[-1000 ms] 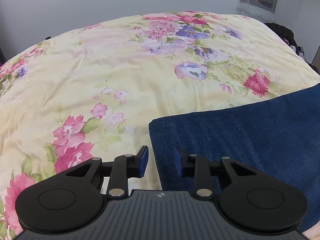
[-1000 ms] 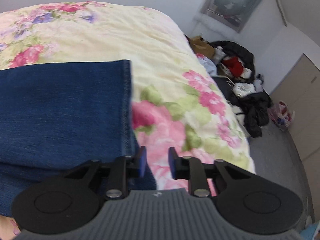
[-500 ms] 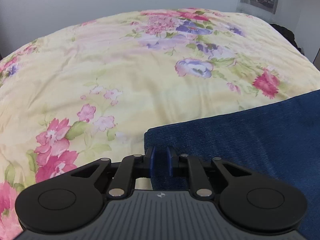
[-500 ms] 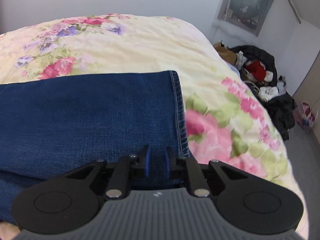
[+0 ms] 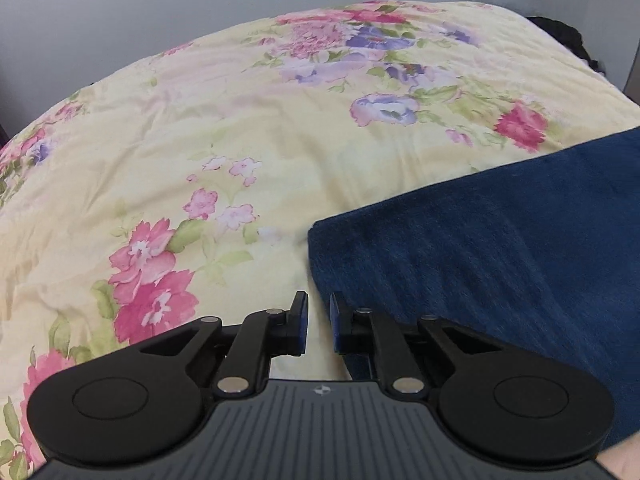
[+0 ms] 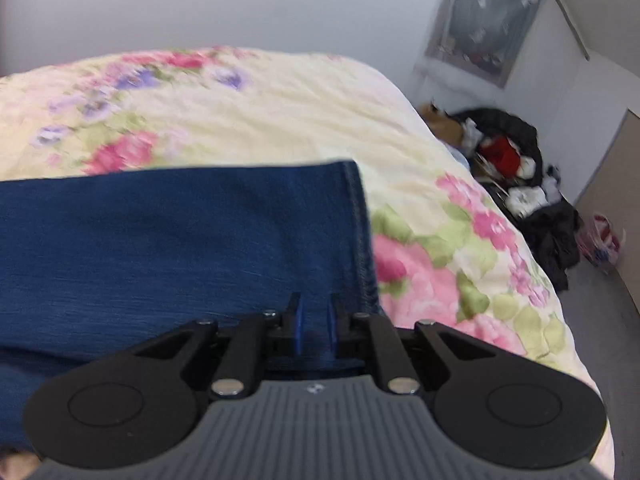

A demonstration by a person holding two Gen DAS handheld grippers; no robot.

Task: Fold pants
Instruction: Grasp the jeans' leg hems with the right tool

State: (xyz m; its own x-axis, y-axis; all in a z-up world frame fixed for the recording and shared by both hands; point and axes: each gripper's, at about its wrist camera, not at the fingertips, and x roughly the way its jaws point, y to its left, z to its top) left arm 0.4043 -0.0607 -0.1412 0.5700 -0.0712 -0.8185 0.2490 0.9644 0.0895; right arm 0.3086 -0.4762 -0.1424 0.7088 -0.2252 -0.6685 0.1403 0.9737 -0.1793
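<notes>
Left gripper: black two-finger tool with blue pads, jaws parted by a narrow gap, nothing between them. Yellow bedcover shows through the gap. It sits just left of the near left corner of the folded dark blue denim pants; whether the right pad touches the cloth cannot be told.

Right gripper: same build, jaws slightly apart, with blue denim showing in the gap. Whether the pads pinch the fabric cannot be told; the view is motion-blurred.

Pants: lying flat on the bed, stitched hem edge at the right, running near to far. A lower layer shows at the near left. The right side is cut off in the left wrist view, the left side in the right wrist view.

Pale yellow floral quilted bedcover: wide open stretch to the left and far side of the pants, and a narrower strip to the right before the bed edge.

Pile of dark and red clothing: on the floor right of the bed, items indistinct.

Framed wall picture: content unreadable. No legible writing anywhere.
</notes>
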